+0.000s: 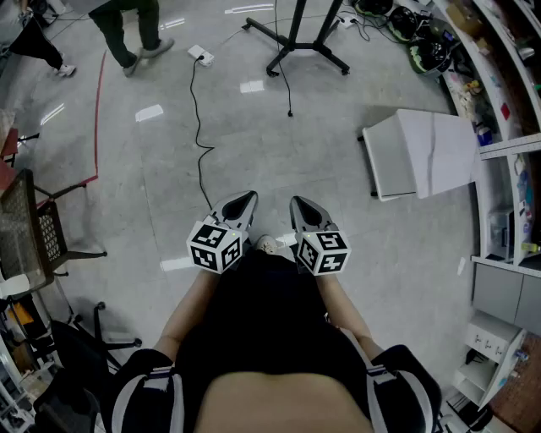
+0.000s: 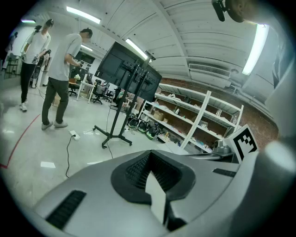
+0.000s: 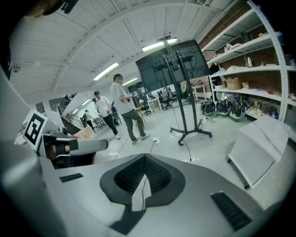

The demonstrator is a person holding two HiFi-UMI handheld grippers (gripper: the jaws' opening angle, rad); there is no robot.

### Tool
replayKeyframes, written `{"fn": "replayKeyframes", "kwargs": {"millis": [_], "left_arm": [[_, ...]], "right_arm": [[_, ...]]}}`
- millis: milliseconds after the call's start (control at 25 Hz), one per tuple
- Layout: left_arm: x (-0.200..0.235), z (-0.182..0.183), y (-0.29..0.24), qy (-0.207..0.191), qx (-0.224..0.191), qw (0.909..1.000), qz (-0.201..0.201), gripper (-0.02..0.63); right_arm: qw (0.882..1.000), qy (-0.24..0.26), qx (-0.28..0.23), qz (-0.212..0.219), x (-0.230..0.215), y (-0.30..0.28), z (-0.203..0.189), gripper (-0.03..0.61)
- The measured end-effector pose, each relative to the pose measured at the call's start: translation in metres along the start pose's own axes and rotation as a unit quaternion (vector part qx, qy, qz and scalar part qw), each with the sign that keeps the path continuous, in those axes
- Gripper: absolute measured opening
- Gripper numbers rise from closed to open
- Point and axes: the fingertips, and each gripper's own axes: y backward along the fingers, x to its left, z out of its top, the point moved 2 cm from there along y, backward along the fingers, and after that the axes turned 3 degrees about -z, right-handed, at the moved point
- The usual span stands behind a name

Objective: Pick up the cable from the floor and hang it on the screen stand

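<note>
Both tools are held side by side in front of my operator's body, angled downward over the floor (image 1: 279, 161).

1. Left tool (image 1: 241, 204): in the left gripper view (image 2: 152, 172) the jaws stand together, with nothing caught between them.
2. Right tool (image 1: 305, 208): in the right gripper view (image 3: 143, 178) the jaws are likewise fully closed, and it carries nothing.
3. Cable (image 1: 197, 110): it lies on the floor, untouched by either tool. It is black and thin. It starts at a small white power block (image 1: 200, 56) and snakes toward the operator. Its near end passes out of sight under the left tool in the head view. The left gripper view shows the same run of cable (image 2: 68, 155) on the floor, well ahead of the jaws.
4. Screen stand (image 1: 298, 34): it stands upright on its splayed black feet beyond the power block, well apart from both tools. The dark screen (image 3: 173, 62) is mounted on it. A second thin lead (image 1: 284, 80) trails from the stand onto the floor.
5. Surroundings:
   - A white boxy unit (image 1: 423, 152) sits on the floor to the right.
   - Shelving (image 1: 499, 93) lines the right wall.
   - A mesh chair (image 1: 35, 227) stands at the left.
   - A red line (image 1: 96, 110) is marked on the floor.
   - A person (image 1: 127, 25) stands near the power block.
</note>
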Motion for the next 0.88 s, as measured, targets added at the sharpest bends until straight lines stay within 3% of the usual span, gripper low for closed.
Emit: {"fn": "replayKeyframes", "kwargs": {"millis": [480,880], "left_arm": [[-0.026,0.002,-0.006,-0.011,0.003,0.9999,0.002,0.003],[-0.007,0.038,-0.066,-0.027,0.027,0.9989,-0.026,0.003]], "right_arm": [[0.999,-0.034,-0.023,0.004,-0.015,0.022,0.003,0.025],[0.997,-0.059,-0.042,-0.013,-0.052,-0.02,0.048,0.025]]}}
